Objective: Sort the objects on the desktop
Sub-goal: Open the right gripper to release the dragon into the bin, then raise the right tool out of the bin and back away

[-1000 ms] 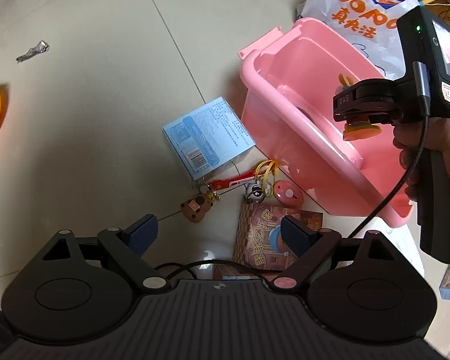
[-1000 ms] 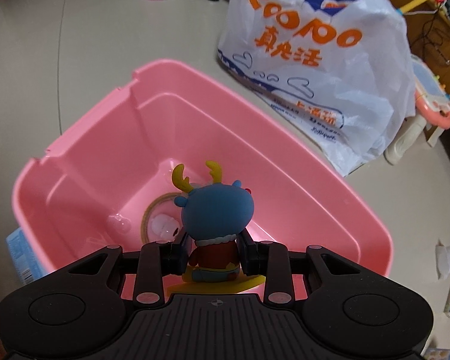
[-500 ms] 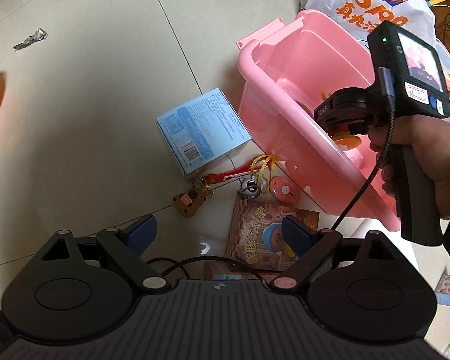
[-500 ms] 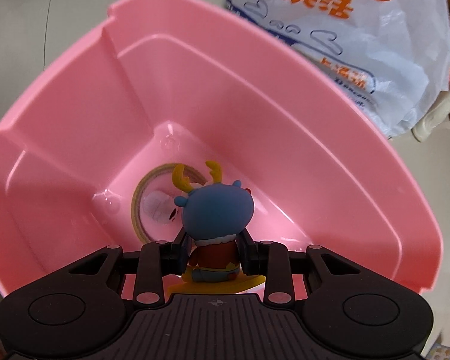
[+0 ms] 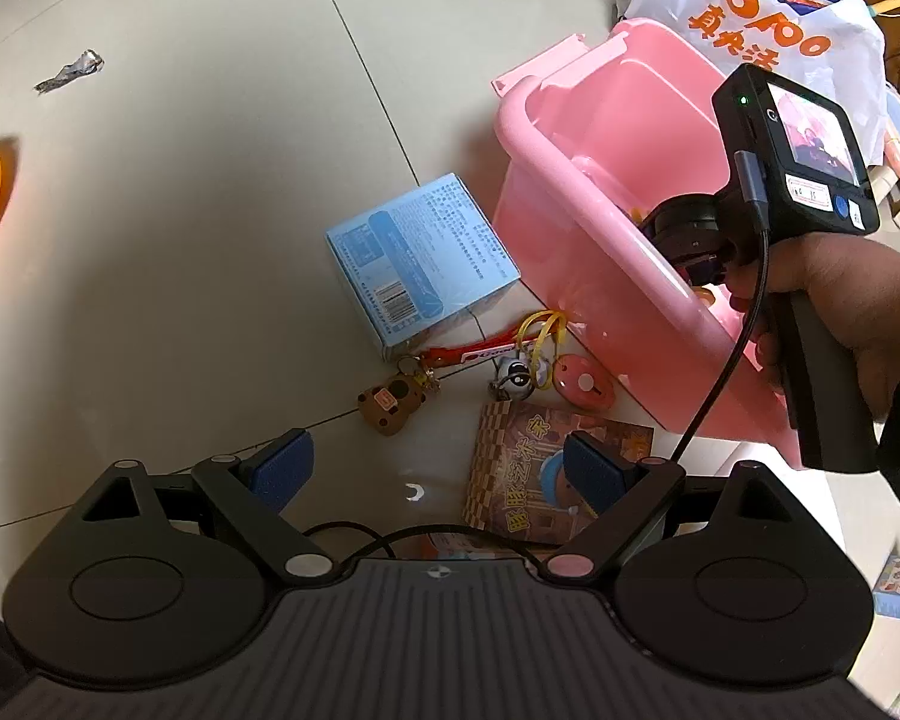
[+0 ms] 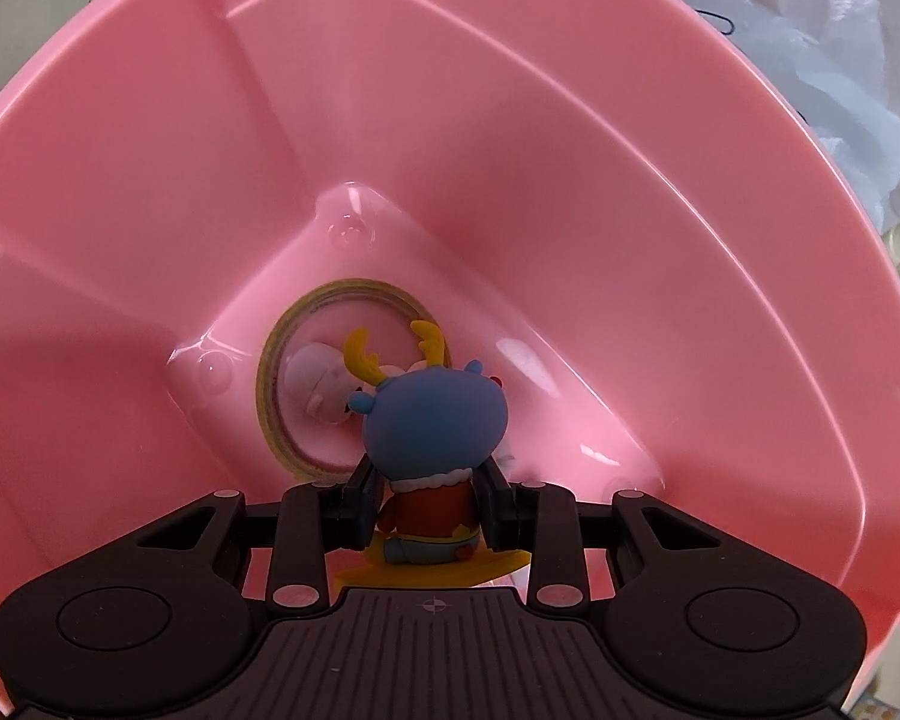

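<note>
Between the right gripper's [image 6: 429,501] black fingers sits a deer figurine [image 6: 435,420] with a blue head, yellow antlers, red jacket with white collar, and yellow base. Ahead of it, the bin [image 6: 570,180] is plain pink, holding a tan tape roll [image 6: 276,384]. Ahead of the left gripper's [image 5: 432,465] blue pads [image 5: 282,468] lie a light blue box [image 5: 420,258] with printed text, a brown animal keychain [image 5: 390,399], a pink oval charm [image 5: 582,383] and a brown checkered card [image 5: 528,462].

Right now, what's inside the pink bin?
On the pink bin's floor: a tape roll ringing a pale pink toy. The right tongs hold a blue antlered figurine inside, hiding the floor beneath it.
</note>
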